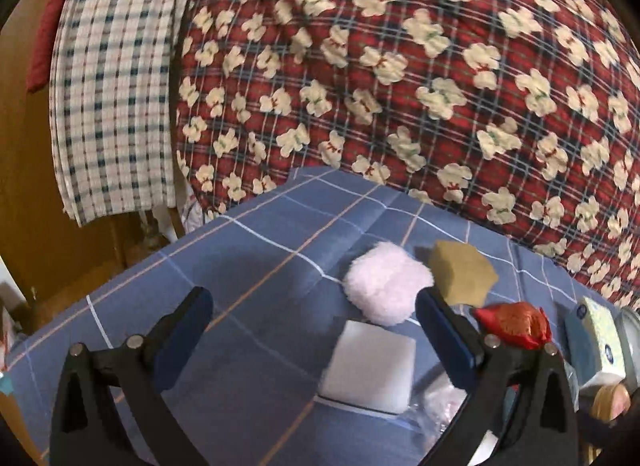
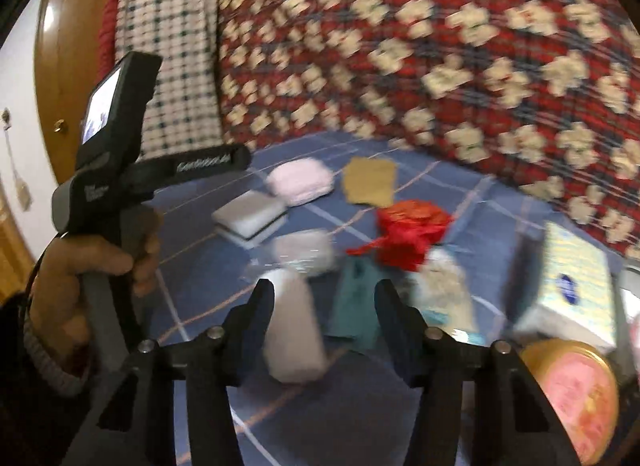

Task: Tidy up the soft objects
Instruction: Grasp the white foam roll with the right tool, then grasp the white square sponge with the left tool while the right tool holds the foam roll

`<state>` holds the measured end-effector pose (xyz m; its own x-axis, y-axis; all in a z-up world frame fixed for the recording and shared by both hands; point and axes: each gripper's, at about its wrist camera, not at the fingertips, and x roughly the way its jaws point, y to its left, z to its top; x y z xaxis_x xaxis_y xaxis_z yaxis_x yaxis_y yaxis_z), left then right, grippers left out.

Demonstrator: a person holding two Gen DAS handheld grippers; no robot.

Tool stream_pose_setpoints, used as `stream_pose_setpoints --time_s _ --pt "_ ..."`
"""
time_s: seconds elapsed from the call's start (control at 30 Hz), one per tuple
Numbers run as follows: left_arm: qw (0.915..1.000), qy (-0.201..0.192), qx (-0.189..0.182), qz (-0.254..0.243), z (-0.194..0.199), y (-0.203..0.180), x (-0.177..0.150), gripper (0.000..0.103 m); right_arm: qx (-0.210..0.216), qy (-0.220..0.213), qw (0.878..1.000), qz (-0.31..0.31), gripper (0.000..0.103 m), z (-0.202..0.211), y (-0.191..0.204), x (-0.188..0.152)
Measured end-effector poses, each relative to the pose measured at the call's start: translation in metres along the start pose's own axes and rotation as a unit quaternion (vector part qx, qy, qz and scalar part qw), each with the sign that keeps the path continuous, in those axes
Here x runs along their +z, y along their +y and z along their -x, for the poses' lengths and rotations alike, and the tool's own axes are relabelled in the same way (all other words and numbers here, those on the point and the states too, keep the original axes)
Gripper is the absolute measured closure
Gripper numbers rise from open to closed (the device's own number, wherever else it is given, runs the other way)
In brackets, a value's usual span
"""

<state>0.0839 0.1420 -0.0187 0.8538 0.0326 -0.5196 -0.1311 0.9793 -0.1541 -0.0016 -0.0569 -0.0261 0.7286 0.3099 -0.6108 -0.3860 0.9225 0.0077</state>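
Between the right tool's [image 2: 324,302] half-parted jaws, which grip nothing, lie a white block [image 2: 294,330] and a teal piece [image 2: 354,306] on the blue checked bed sheet [image 1: 248,266]. Beyond the left tool [image 1: 316,306], spread wide and empty, sit a white sponge [image 1: 370,366], pink pompom [image 1: 386,282] and tan sponge [image 1: 464,276], before a red patterned quilt [image 1: 400,65].

Black tool [image 2: 324,306], blue pads [image 1: 444,338], silver screws, dark knit cuff [image 2: 44,350]

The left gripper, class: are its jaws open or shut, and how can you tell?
Open. The left gripper shows a wide gap between its two blue pads, with only the blue checked sheet and white sponge block lying beyond, ungripped.
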Motion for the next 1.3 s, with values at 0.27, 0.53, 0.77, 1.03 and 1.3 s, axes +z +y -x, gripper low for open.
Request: stream_pose_setpoints --time_s 0.27,0.53,0.77,1.03,1.3 --pt "0.9986 0.037 -0.02 0.033 -0.017 0.017 0.002 0.0 0.059 0.095 0.994 0.011 0.048 -0.054 0.016 0.009" --pt "0.9982 0.054 -0.027 0.006 -0.021 0.007 0.0 0.0 0.056 0.118 0.991 0.005 0.056 -0.062 0.014 0.007" --pt "0.9949 0.084 -0.051 -0.019 -0.027 -0.005 -0.004 0.0 0.091 0.089 0.992 -0.016 0.068 -0.039 0.007 -0.001" --pt "0.9886 0.119 -0.064 -0.067 -0.034 -0.026 -0.01 0.007 0.108 0.02 0.994 -0.016 0.068 -0.003 0.007 -0.005" --pt "0.9799 0.18 -0.049 -0.071 -0.055 -0.029 -0.018 0.022 0.112 0.0 0.992 -0.05 0.068 0.006 -0.007 -0.004"
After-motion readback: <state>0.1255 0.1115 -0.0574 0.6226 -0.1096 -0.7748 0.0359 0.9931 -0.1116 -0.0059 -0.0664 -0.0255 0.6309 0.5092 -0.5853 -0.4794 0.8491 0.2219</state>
